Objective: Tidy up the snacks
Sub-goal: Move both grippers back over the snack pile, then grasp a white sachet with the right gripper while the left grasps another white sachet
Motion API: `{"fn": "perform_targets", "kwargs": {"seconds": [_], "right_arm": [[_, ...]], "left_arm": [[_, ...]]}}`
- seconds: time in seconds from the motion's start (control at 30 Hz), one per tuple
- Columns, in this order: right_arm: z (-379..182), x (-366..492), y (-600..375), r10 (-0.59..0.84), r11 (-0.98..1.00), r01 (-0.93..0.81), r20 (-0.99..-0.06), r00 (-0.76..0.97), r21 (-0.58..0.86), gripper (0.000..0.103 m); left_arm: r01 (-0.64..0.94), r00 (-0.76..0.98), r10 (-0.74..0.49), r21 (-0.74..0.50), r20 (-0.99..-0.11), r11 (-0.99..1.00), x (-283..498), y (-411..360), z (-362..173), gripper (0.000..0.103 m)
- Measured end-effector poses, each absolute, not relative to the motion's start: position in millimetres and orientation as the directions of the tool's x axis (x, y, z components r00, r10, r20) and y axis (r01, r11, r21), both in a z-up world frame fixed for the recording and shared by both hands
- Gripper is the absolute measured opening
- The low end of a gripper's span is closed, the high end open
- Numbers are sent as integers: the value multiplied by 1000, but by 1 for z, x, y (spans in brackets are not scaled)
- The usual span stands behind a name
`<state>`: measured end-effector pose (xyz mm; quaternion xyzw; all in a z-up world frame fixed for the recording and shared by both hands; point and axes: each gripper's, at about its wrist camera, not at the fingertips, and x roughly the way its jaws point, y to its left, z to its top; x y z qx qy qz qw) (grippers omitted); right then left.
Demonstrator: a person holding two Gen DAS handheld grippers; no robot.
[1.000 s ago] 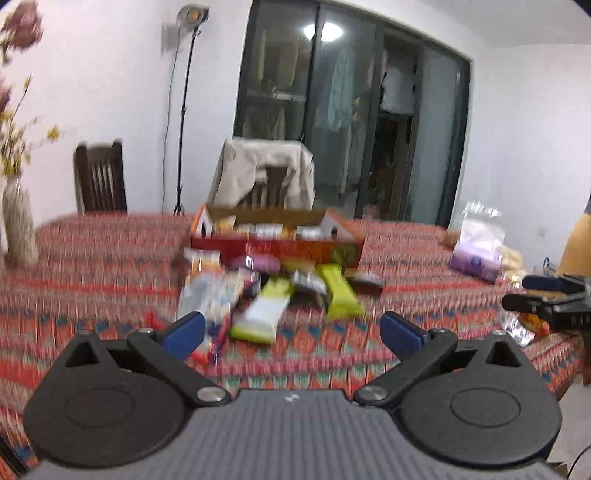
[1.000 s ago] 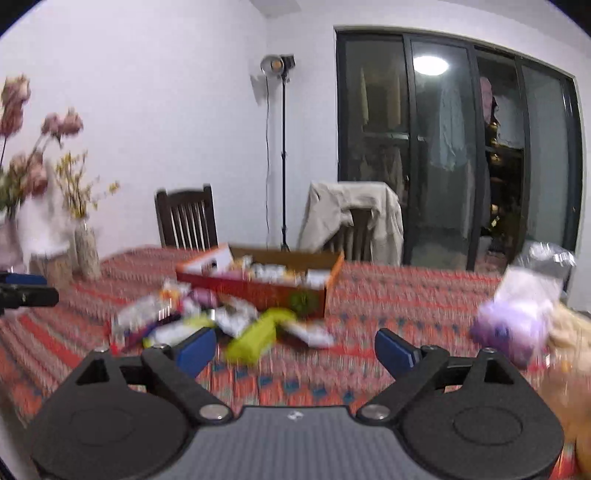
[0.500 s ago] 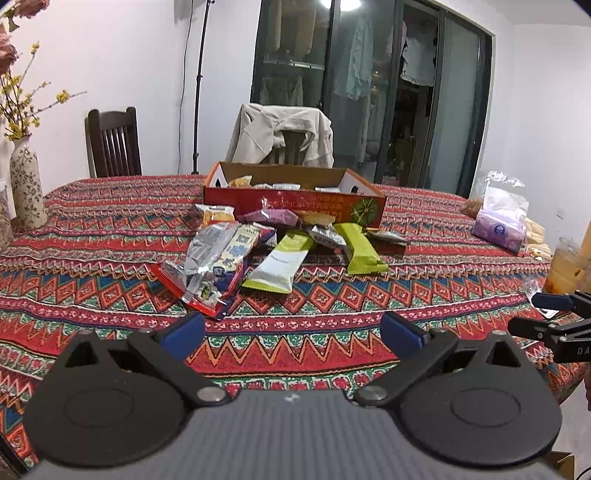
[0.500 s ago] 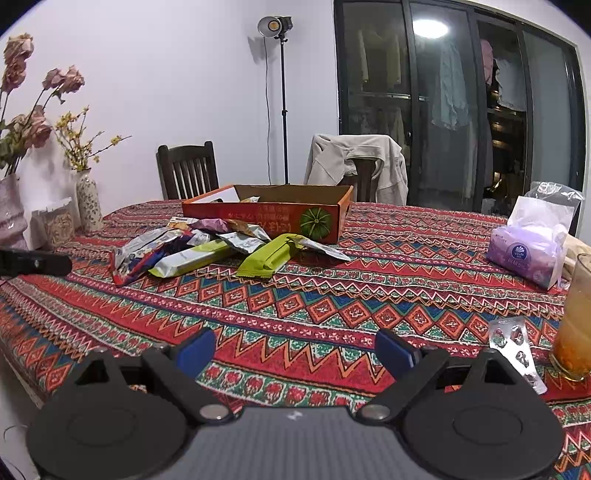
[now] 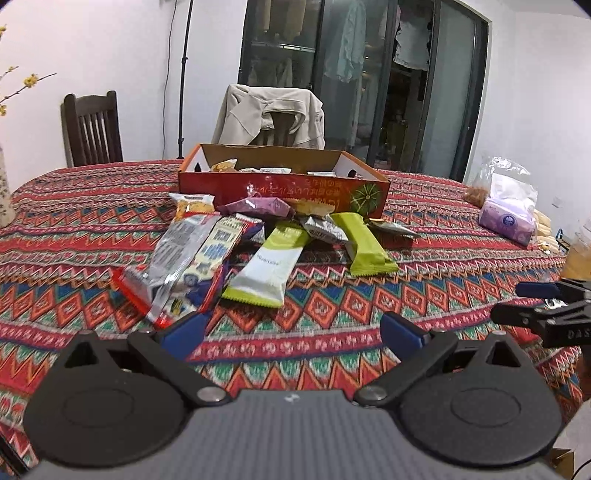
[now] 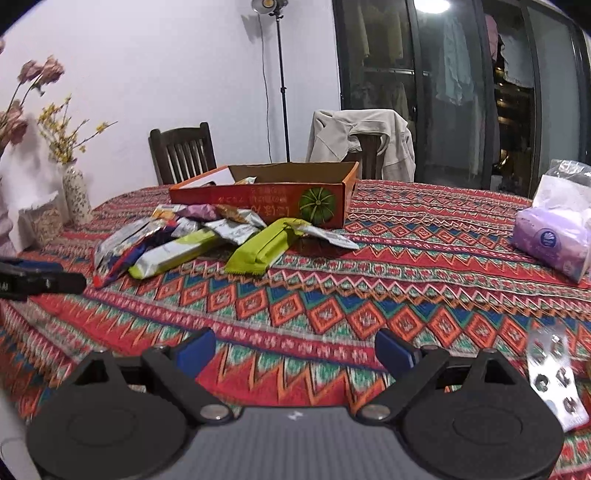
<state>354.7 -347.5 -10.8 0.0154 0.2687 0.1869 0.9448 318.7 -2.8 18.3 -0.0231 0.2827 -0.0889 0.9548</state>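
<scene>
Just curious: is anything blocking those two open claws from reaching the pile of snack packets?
Nothing visible. Only bare patterned tablecloth lies between the left gripper, the right gripper and the loose snack packets before the orange cardboard box.

A: What's beyond the tabletop (image 5: 92, 236)?

B: White walls. Behind it stand a dark wooden chair (image 6: 183, 151) and a second chair draped with a beige jacket (image 5: 271, 114).

A: And between those chairs?

B: A studio lamp on a thin stand (image 6: 282, 92), lit. Right of the jacket, dark glass sliding doors (image 6: 461, 88) reflect a ceiling light (image 6: 431, 4).
</scene>
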Motion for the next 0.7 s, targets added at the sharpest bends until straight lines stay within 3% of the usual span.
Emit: {"fn": "perform_targets", "kwargs": {"seconds": [0.47, 0.57, 0.7], "right_arm": [[6, 518, -324, 397, 902, -423, -539, 743, 82, 93], [-2, 549, -314, 417, 889, -450, -562, 714, 87, 92], [-16, 577, -308, 439, 875, -471, -590, 678, 111, 87]], "left_arm": [[275, 828, -269, -61, -492, 959, 425, -43, 32, 102], [302, 806, -288, -60, -517, 951, 452, -60, 26, 97], [272, 814, -216, 26, -540, 962, 481, -81, 12, 81]]}}
